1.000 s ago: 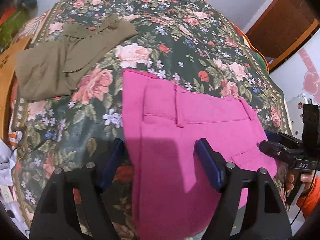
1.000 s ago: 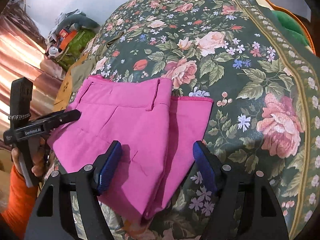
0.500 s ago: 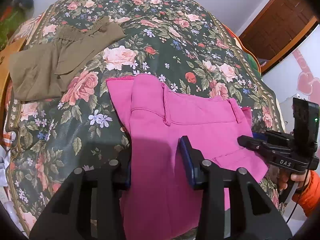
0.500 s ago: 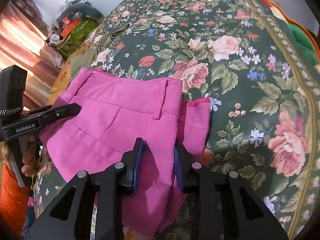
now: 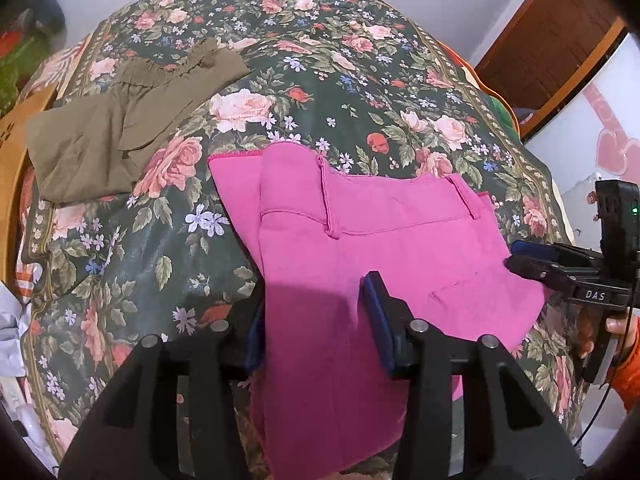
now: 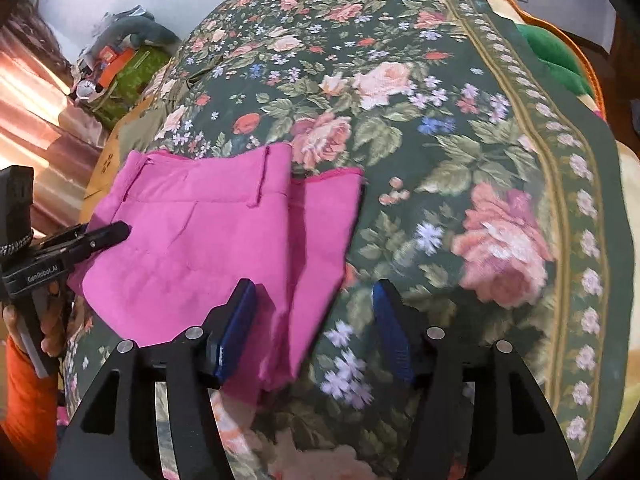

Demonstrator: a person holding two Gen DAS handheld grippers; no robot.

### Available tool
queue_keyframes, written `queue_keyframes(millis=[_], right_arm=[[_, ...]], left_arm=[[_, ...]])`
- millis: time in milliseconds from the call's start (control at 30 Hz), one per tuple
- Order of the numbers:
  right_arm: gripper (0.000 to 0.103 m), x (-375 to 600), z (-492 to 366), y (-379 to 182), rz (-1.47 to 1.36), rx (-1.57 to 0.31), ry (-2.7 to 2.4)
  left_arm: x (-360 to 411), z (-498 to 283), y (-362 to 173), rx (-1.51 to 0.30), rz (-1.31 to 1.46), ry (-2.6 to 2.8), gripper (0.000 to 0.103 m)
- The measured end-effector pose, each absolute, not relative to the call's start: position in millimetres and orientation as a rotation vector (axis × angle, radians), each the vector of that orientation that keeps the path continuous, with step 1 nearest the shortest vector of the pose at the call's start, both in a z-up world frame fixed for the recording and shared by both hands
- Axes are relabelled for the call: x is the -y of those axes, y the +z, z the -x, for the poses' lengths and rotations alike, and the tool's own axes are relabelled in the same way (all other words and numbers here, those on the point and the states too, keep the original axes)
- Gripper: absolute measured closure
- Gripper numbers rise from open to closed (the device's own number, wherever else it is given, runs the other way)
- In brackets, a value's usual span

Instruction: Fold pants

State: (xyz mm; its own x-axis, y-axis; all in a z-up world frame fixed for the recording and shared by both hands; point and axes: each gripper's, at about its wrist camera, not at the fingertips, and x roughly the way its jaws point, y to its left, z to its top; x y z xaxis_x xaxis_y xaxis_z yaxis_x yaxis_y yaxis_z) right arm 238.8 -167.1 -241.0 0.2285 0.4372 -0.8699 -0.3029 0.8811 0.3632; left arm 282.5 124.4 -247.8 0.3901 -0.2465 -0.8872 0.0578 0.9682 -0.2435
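Observation:
Pink pants [image 5: 360, 248] lie folded on a floral bedspread [image 5: 320, 60], waistband toward the far side. My left gripper [image 5: 314, 324] stands over their near left part, its jaws a hand's width apart with pink cloth between them, not pinched. My right gripper [image 6: 316, 324] is open over the pants' right edge [image 6: 320, 264], its left finger [image 6: 236, 320] above the cloth. It has nothing in it. Each gripper shows in the other's view: the right one [image 5: 560, 268] at the pants' right side, the left one [image 6: 80, 240] at their left side.
Folded olive-brown pants [image 5: 120, 120] lie at the bed's far left. A cardboard box [image 5: 12, 152] stands beside the bed on the left. Clutter [image 6: 116, 68] is piled beyond the bed's far left corner. A wooden door [image 5: 552, 40] is at the far right.
Both grippers closed toward the pink cloth half a second ago and have now opened again. The right gripper has shifted right, off the pants' edge.

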Motion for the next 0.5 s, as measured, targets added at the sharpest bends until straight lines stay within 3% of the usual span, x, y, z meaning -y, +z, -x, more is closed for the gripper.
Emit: queue_keyframes(millis=[233,333,367,500], right_arm=[[0.045,145,-256,-254,-0.140,-1.247,0.532],[0.061,138,-257,-254,-0.108,-1.242,0.558],[0.071,137,-258,-254,-0.116,-1.243,0.573],[0.091,127,-254,-245,-0.043,-1.207,0.573]], left_arm=[[-127,-283,-250,-1.155,0.233,-0.197,0.061],[-127,-283,-248,-1.142,0.236,-0.188,0.068],[-127,-283,-247,-1.138,0.238,-0.184,0.071],[-126,-283,-238,-1.106,0.216,-0.169,0.079]])
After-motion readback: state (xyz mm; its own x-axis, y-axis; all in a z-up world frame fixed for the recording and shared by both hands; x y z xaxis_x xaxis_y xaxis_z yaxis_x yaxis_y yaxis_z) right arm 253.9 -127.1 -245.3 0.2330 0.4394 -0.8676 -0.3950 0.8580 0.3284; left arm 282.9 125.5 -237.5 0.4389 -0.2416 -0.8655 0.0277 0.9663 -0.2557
